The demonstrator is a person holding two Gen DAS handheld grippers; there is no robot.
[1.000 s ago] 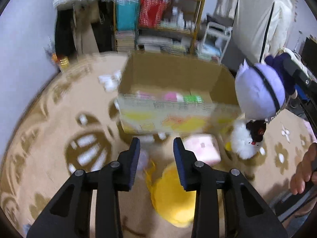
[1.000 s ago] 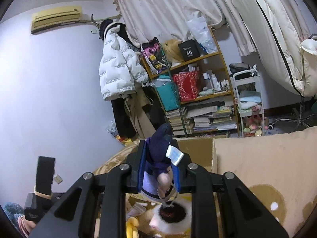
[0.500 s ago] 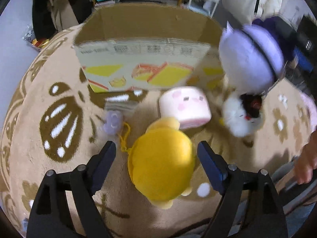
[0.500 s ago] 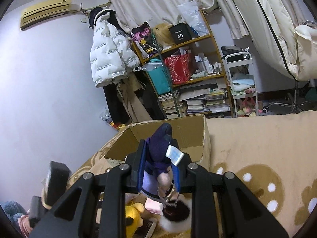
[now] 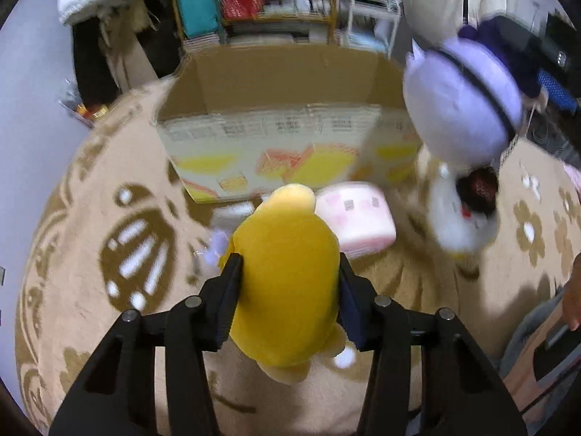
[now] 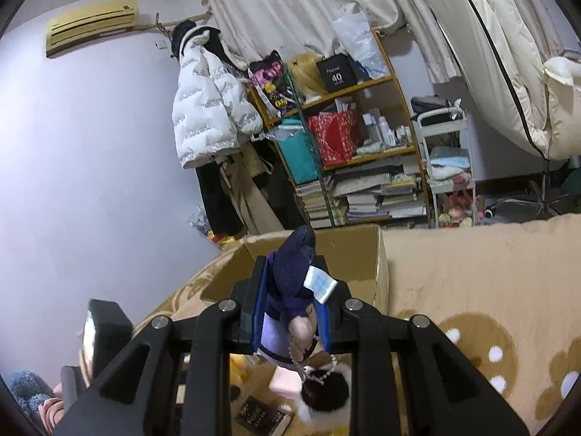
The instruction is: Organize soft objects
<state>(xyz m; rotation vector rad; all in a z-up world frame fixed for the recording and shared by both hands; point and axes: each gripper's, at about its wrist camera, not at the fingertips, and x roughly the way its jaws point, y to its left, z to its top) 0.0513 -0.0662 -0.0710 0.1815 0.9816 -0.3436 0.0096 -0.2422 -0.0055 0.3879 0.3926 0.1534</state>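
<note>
We have the left claw [image 5: 288, 283] clamped on the yellow plush [image 5: 287, 283], its two black fingers pressing the toy's sides, with the plush's rounded top pointing toward the cardboard box [image 5: 276, 120]. The box stands open-topped on the beige patterned rug [image 5: 90, 189], its printed front wall facing us. Just beyond the yellow plush, between it and the box, lies a pink plush cube [image 5: 354, 218], and to its right a white plush with a dark face [image 5: 461, 214] sits on the rug. Our right claw [image 6: 292, 305] is closed on the purple plush doll [image 6: 292, 283], gripping its dark blue body with a white tag sticking out at the right finger; seen from the left wrist, the doll's pale lilac head [image 5: 464, 105] hangs in the air right of the box and above the white plush. From the right wrist, the box [image 6: 348, 258] lies just ahead of the held doll, and behind it a wooden shelf [image 6: 363, 152] crammed with books and bags stands against the wall beside a white puffer jacket [image 6: 207, 105].
</note>
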